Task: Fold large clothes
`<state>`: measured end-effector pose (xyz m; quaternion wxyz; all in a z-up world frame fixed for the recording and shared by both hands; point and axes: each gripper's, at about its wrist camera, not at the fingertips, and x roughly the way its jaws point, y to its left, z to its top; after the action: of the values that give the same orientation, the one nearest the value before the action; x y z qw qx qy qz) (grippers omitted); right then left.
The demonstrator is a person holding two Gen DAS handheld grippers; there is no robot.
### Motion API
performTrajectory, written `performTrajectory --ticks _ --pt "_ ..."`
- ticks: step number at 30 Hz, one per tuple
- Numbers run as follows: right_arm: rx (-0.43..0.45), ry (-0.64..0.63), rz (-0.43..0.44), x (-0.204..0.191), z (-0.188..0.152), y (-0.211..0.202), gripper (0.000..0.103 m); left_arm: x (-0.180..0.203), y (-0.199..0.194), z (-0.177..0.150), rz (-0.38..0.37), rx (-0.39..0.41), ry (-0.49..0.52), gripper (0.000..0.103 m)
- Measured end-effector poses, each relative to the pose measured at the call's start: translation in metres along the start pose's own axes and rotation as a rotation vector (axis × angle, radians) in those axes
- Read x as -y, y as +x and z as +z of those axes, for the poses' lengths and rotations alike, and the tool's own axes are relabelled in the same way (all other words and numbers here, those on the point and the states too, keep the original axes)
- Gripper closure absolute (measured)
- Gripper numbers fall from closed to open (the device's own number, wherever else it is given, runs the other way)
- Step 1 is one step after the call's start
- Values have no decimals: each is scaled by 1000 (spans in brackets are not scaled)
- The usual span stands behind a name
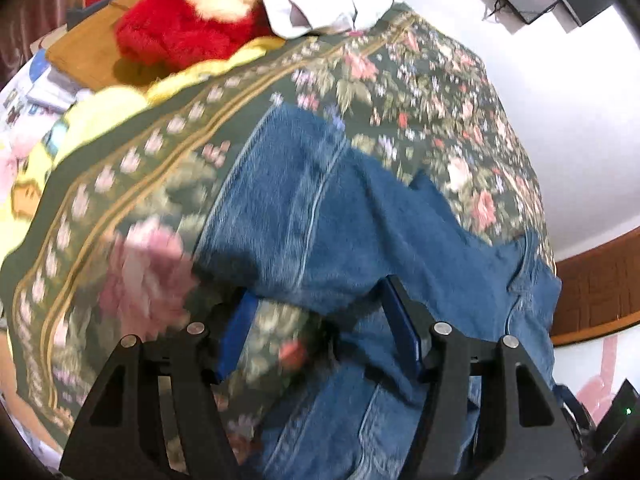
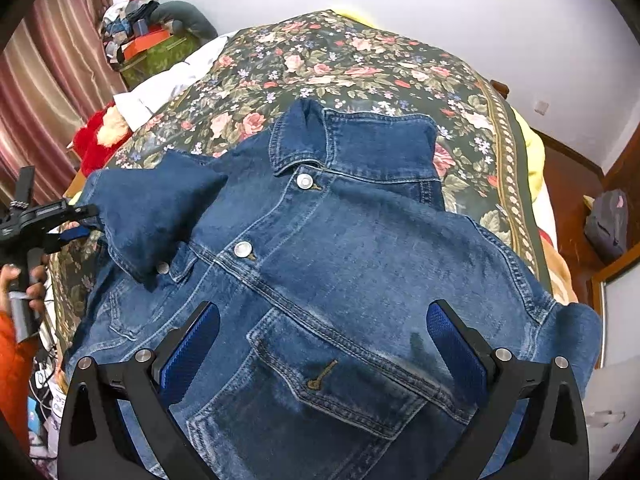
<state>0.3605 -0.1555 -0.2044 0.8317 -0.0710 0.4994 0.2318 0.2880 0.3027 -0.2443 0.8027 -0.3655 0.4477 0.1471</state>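
Note:
A blue denim jacket (image 2: 340,264) lies front up on the floral bedspread (image 2: 352,60), collar toward the far wall. One sleeve (image 2: 156,208) is folded across its chest. My right gripper (image 2: 324,344) hovers open just above the chest pocket, holding nothing. My left gripper (image 1: 316,320) is open, its jaws standing at the sleeve's edge (image 1: 320,216), one pad over the bedspread (image 1: 120,184) and one over denim. From the right wrist view the left gripper (image 2: 76,224) sits at the sleeve's cuff end on the left.
A red plush toy (image 1: 180,24) and white cloth (image 1: 320,0) lie at the bed's far end. A yellow blanket (image 1: 100,116) shows beside the bedspread. Boxes and clutter (image 2: 148,44) stand by the curtain. A bag (image 2: 608,224) sits on the floor right.

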Motion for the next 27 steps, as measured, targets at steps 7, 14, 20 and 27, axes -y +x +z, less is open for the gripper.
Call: performTrajectory --ticks 7,14,20,27 --pt "2 15 -6 5 -2 -1 0 37 21 26 289 143 174 77" --pt "34 59 -31 30 -8 -14 0 124 -25 21 260 300 436 85" --pt "68 124 -11 55 -15 -31 0 223 -79 -12 68 396 644 85" --pt "132 160 -7 79 -33 -65 0 321 -69 -79 -135 290 830 85"
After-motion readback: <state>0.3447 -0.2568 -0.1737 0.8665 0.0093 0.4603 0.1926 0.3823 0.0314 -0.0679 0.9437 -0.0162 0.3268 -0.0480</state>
